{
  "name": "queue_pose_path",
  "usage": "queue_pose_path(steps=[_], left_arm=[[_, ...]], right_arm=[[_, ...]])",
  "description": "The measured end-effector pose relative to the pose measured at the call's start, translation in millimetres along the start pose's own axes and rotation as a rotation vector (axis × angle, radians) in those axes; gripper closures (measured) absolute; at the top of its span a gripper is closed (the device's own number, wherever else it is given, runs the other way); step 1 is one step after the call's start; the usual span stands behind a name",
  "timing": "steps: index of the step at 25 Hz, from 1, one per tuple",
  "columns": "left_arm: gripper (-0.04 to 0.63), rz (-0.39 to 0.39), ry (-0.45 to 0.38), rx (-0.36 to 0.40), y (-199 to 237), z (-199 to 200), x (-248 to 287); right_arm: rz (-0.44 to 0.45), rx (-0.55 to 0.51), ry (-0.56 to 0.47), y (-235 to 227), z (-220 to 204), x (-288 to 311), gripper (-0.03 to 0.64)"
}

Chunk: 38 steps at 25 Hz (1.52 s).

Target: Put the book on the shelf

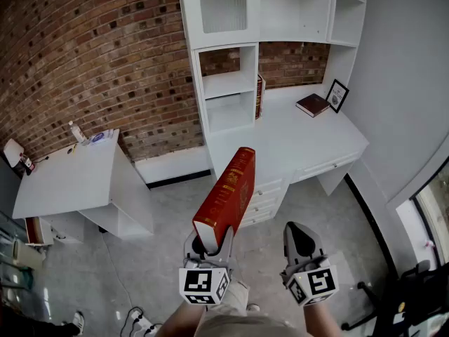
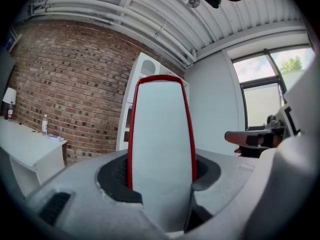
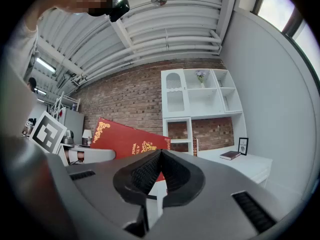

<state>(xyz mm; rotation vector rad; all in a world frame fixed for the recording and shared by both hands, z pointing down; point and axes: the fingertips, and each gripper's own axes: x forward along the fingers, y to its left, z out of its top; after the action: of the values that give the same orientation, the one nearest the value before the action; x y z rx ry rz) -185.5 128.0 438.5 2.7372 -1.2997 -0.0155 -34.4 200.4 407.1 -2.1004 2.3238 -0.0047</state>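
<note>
A thick red book with gold lettering [image 1: 228, 195] stands up out of my left gripper [image 1: 210, 248], whose jaws are shut on its lower end. In the left gripper view its white page edge [image 2: 161, 134] fills the gap between the pads. The same red book [image 3: 127, 141] shows at the left of the right gripper view. My right gripper [image 1: 300, 243] is beside it, shut and holding nothing. The white shelf unit [image 1: 228, 83] stands ahead against the brick wall, with open cubbies above a white desk [image 1: 295, 142].
A red book [image 1: 260, 95] stands upright at the shelf's side. A dark book [image 1: 313, 104] and a small picture frame [image 1: 337, 95] lie on the desk. A second white table [image 1: 66, 177] with bottles is at the left. Drawers [image 1: 263, 195] sit under the desk.
</note>
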Motion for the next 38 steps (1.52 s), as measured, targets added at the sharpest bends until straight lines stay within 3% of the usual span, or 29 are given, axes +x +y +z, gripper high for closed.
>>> queue_pose_path(steps=[10, 25, 38], left_arm=[[0.368, -0.032, -0.025, -0.012, -35, 1, -66], [0.368, -0.034, -0.081, -0.023, -26, 17, -30], [0.368, 0.003, -0.101, -0.044, -48, 13, -14]], right_arm=[[0.045, 0.001, 0.000, 36, -1, -67, 0.611], [0.037, -0.016, -0.038, 19, 11, -33, 0.611], [0.080, -0.003, -0.043, -11, 10, -42, 0.611]])
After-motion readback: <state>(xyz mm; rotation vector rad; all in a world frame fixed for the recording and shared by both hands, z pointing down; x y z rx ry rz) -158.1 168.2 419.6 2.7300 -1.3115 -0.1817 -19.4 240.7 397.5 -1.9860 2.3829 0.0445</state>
